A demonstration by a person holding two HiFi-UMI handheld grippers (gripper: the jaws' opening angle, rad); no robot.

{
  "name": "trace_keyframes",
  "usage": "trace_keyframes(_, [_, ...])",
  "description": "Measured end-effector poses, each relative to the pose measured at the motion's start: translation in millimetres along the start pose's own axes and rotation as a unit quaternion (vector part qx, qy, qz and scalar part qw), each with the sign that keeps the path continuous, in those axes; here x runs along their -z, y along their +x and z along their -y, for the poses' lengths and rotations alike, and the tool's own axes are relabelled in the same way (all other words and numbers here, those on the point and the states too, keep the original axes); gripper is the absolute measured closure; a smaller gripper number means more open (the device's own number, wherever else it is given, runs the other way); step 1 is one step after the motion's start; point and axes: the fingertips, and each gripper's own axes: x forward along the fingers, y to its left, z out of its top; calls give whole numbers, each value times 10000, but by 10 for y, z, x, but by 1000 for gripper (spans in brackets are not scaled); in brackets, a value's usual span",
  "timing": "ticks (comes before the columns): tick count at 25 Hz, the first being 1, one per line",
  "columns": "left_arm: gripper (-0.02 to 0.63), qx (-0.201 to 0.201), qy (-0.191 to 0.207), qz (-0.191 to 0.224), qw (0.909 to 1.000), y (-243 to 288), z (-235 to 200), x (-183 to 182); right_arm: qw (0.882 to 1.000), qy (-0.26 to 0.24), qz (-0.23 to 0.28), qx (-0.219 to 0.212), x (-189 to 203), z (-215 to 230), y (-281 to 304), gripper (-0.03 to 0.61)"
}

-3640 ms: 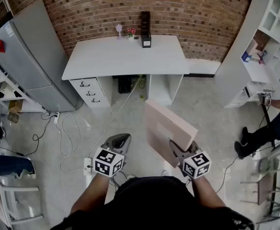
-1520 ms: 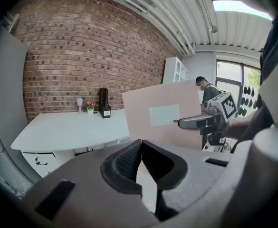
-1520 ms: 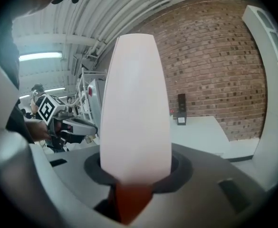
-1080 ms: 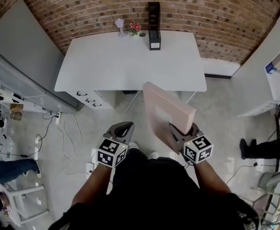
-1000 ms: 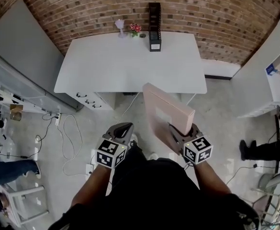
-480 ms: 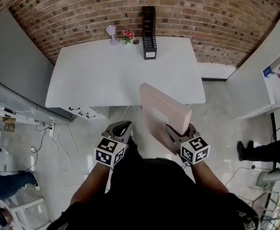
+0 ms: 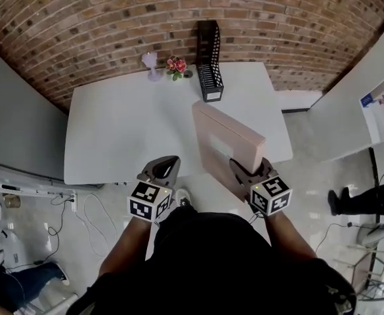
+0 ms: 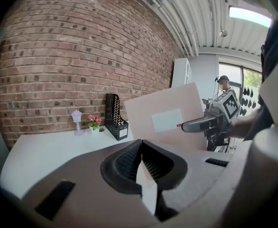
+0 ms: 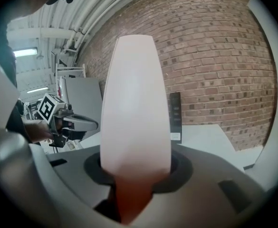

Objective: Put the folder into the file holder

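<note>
A thick pale pink folder [image 7: 228, 143] stands on edge above the front of the white desk [image 7: 113, 130], with my right gripper [image 7: 247, 174] shut on its near lower corner. In the right gripper view the folder [image 9: 135, 108] fills the middle and hides most of what lies ahead. The black mesh file holder [image 7: 208, 61] stands upright at the desk's far edge against the brick wall, well beyond the folder. My left gripper [image 7: 165, 169] hovers at the desk's front edge, shut with nothing in it. From the left gripper view, the folder [image 8: 165, 115] is to the right of the file holder [image 8: 115, 122].
A small pot of pink flowers [image 7: 176, 65] and a lilac ornament [image 7: 151, 63] sit left of the file holder. A grey panel stands at the left and a white unit at the right. A person's legs [image 7: 369, 202] are on the floor, far right.
Both grippers have moved forward to the desk, which now lies right under them and looks larger. The folder has stayed in the right gripper, and the left one has stayed shut.
</note>
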Motion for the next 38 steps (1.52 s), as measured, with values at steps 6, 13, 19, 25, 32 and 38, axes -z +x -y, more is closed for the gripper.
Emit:
trace_keyframes(6, [609, 204, 187, 171, 9995, 178, -713, -381, 9988, -56, 336, 345, -589, 104, 618, 414])
trace_keyframes(13, [609, 374, 223, 57, 9990, 346, -1180, -388, 9947, -54, 557, 864, -901, 199, 835, 413])
trace_keyframes(19, [609, 498, 199, 36, 9986, 476, -1260, -395, 9926, 64, 547, 1086, -944, 387, 901, 414])
trace_keyframes(25, [609, 397, 374, 53, 9985, 573, -1292, -444, 9912, -54, 518, 1213, -1105, 643, 1037, 414])
trace_keyframes(32, [609, 122, 194, 9, 9997, 680, -1411, -431, 9867, -251, 786, 1404, -1570, 1186, 1261, 414])
trace_keyframes(38, [609, -168, -41, -51, 9998, 678, -1505, -355, 9880, 274, 818, 1280, -1917, 1571, 1516, 414])
